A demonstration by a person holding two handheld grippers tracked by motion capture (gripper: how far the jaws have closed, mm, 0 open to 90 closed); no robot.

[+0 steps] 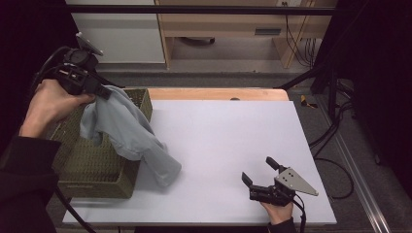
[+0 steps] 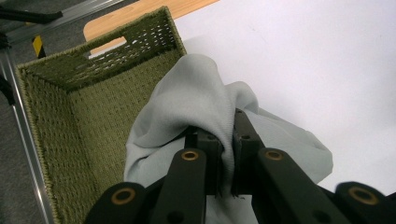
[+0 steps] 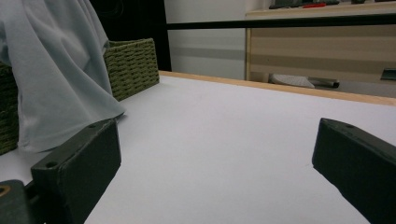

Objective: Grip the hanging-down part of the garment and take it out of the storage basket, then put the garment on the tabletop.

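A fold of one grey garment [image 2: 196, 100] is clamped in the left tongs [image 2: 225, 140] above the single woven basket [image 1: 92, 160]; its tail is draped over the basket's rim onto the surface [image 1: 228, 141]. The basket could be dragged if the cloth snags. The right tongs [image 1: 261, 171], well apart from the basket, are held wide and empty.

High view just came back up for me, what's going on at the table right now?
A person is working with two handheld grippers. The left gripper is shut on a fold of a light grey cloth and holds it up above the green woven basket at the table's left. The cloth drapes over the basket's near right edge, and its lower end lies on the white table top. The right gripper rests low on the table near the front edge, jaws open and holding nothing, apart from the cloth.
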